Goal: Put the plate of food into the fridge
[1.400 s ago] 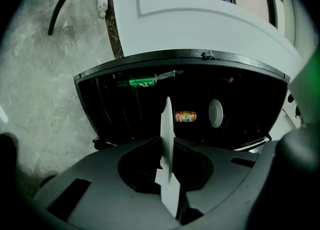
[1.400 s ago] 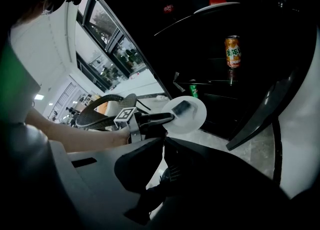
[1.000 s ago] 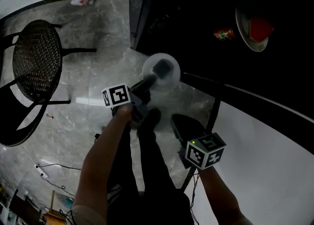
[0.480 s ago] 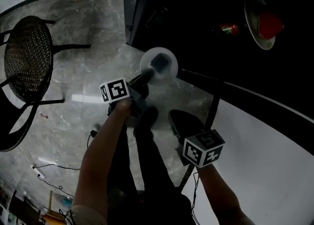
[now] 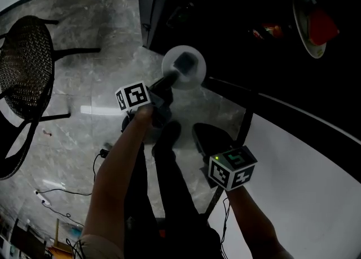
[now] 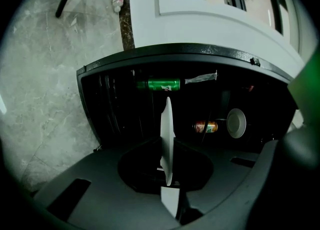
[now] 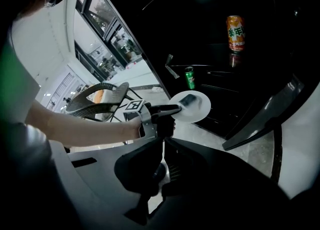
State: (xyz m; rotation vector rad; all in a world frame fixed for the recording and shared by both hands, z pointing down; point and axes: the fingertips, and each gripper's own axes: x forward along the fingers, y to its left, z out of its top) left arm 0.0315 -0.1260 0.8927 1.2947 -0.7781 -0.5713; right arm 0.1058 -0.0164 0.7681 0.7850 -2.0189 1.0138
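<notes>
- the fridge (image 6: 180,48) is the biggest thing here: a black box, wide open, dark inside, with a ribbed wall and thin shelves. it's straight ahead of the plate, so this looks like the approach and the plate isn't in yet.
- the floor (image 5: 84,128) is grey marble-look tile, glossy, with a few cables lying on it.
- a black chair (image 5: 22,77) with a round mesh seat and thin metal legs is parked well off to the left, out of the way.
- the plate (image 5: 192,82) is white, round, thin and smooth. it's held out over the floor just short of the fridge opening, roughly flat, and shows edge-on in the left gripper view. a dark patch sits on top; jaw or food can't be told.
- the left gripper (image 5: 181,67) is clamped on the plate's near rim, with the plate sticking out past the tips toward the shelves. this hand is the nearer one, so the next move is probably a straight push forward, with the plate kept flat to clear a shelf.
- the right gripper (image 7: 163,144) is pressed together on nothing, hanging low beside the legs and angled down.
- a second plate (image 5: 309,40) with a red lump (image 5: 322,26) on it is already on a shelf inside.
- an orange can (image 7: 236,32) and a green can (image 7: 189,77) are in there too, small shiny cylinders on different shelves.
</notes>
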